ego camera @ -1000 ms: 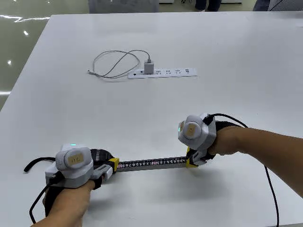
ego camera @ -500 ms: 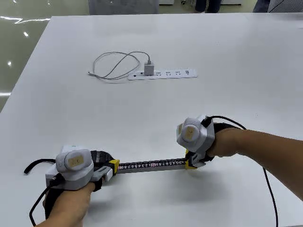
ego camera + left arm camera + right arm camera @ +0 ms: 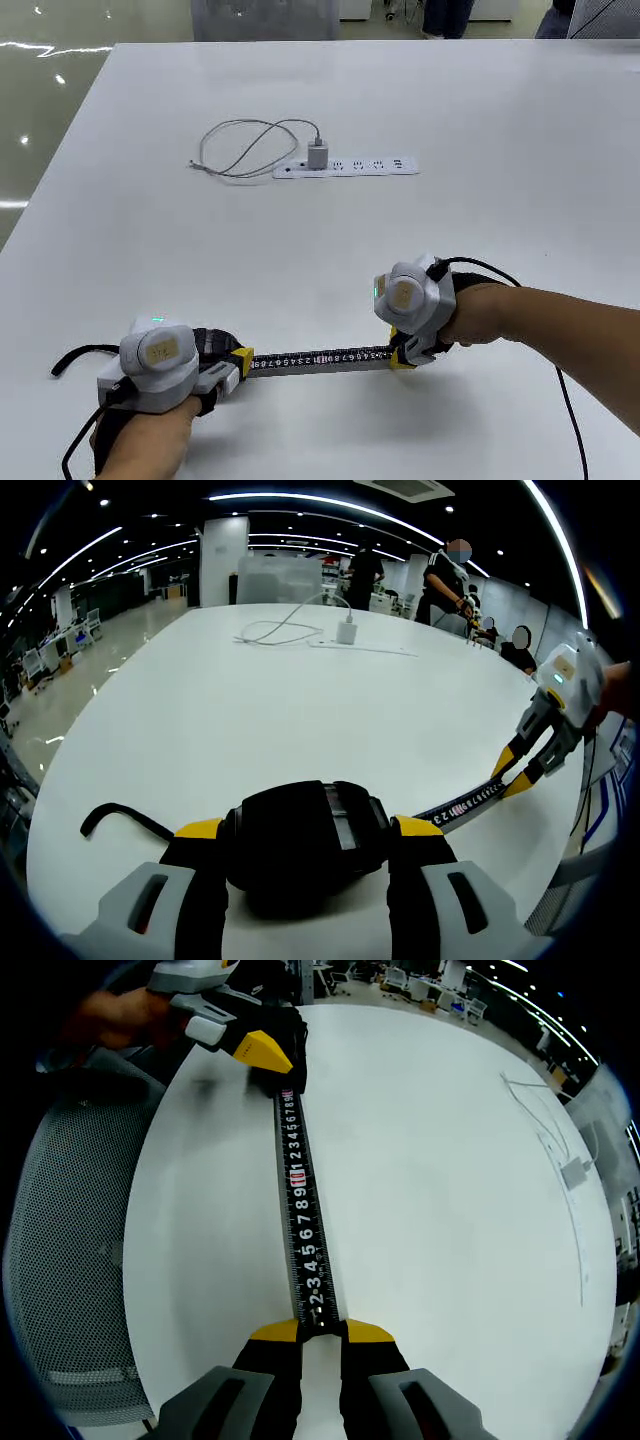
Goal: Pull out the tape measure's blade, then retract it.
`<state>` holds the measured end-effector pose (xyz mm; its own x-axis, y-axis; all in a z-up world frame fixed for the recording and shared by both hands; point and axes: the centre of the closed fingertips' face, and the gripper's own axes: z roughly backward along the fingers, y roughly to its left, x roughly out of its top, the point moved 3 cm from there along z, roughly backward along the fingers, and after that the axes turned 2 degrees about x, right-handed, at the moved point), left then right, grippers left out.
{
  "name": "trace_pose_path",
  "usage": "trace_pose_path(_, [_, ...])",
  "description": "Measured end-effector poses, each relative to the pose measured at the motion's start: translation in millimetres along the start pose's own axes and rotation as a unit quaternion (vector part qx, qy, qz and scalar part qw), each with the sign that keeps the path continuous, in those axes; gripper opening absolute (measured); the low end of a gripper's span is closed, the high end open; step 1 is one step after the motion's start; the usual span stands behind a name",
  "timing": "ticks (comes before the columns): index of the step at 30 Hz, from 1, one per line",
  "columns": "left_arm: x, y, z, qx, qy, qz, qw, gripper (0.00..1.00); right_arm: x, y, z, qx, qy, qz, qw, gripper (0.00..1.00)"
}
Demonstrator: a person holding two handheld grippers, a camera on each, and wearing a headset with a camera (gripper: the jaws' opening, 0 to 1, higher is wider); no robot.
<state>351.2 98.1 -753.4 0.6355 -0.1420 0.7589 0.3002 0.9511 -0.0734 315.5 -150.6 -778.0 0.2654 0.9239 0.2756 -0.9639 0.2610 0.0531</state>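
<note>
- The left claw is clamped around the black tape measure case. It pins the case on the white tabletop by the near edge, probably as an anchor.
- The right claw is pinched tight on the tip of the blade. The blade runs taut along the near edge between the claws, numbers up.
- A power strip and cable lie well apart, toward the far edge.

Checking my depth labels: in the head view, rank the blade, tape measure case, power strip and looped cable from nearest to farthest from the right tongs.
1. blade, clamped in the right tongs.
2. tape measure case, at the blade's other end, in the left tongs.
3. power strip, far up the table.
4. looped cable, left of the strip.
</note>
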Motion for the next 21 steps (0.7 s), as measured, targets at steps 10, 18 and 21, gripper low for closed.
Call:
trace_pose_path(10, [-0.7,0.2,0.2,-0.001,0.000,0.000,1.0000,0.61,3.2,1.8,-1.5,-0.002,0.002,0.004,1.0000,0.10])
trace_pose_path(18, [-0.9,0.0,0.4,0.000,-0.001,-0.003,1.0000,0.61,6.3,2.1,-2.8,-0.002,0.001,0.001,1.0000,0.10])
trace_pose_path(21, [-0.7,-0.2,0.4,0.000,0.001,-0.002,1.0000,0.61,7.5,1.9,-3.2,-0.002,0.000,0.000,1.0000,0.10])
